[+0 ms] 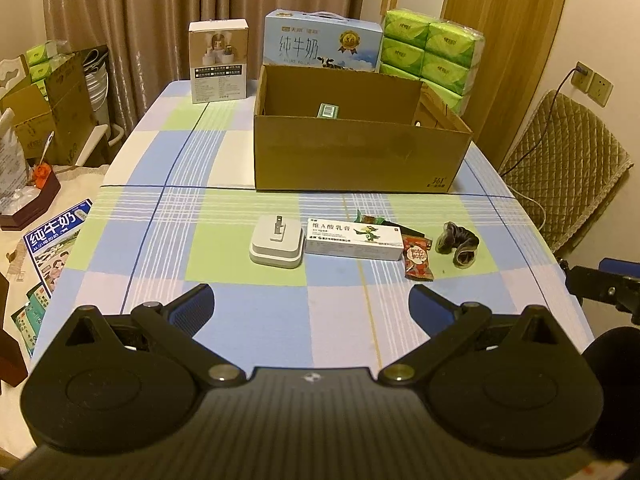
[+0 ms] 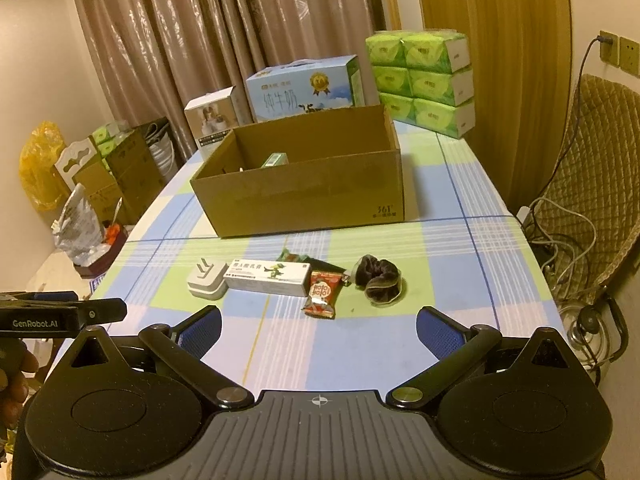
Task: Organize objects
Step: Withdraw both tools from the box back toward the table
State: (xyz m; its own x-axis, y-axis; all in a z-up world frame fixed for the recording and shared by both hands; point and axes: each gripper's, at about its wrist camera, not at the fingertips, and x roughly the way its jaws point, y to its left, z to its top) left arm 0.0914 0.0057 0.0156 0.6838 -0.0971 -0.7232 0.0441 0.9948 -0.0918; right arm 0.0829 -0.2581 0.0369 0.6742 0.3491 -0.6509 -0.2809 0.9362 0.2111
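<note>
At the 6 o'clock edge of each wrist view, a gripper was seen with its blue-padded fingers spread wide apart and nothing between them: the left gripper (image 1: 311,308) and the right gripper (image 2: 319,330), both held above the checked tablecloth (image 1: 240,320). In the right wrist view, part of the left tool and a hand (image 2: 14,376) were caught at 9 o'clock. Just beyond the fingers, toward 12 o'clock, a row of small items was laid out on the cloth: a white charger plug (image 1: 276,242) at the left end, a long white ointment box (image 1: 354,239) just beside it, a red snack packet (image 1: 418,259) touching the box's right end, and a dark hair scrunchie (image 1: 460,242) near that, at about 1 o'clock. A green wrapper (image 1: 370,218) was partly hidden behind the ointment box. Farther on, an open cardboard box (image 1: 356,156) was set at 12 o'clock, with a small green box (image 1: 329,111) lying inside it. Behind it, along the far table edge, a white product box (image 1: 218,60) was stood at 11 o'clock, a blue milk carton (image 1: 322,42) at 12, and stacked green tissue packs (image 1: 430,50) at 1 o'clock.
</note>
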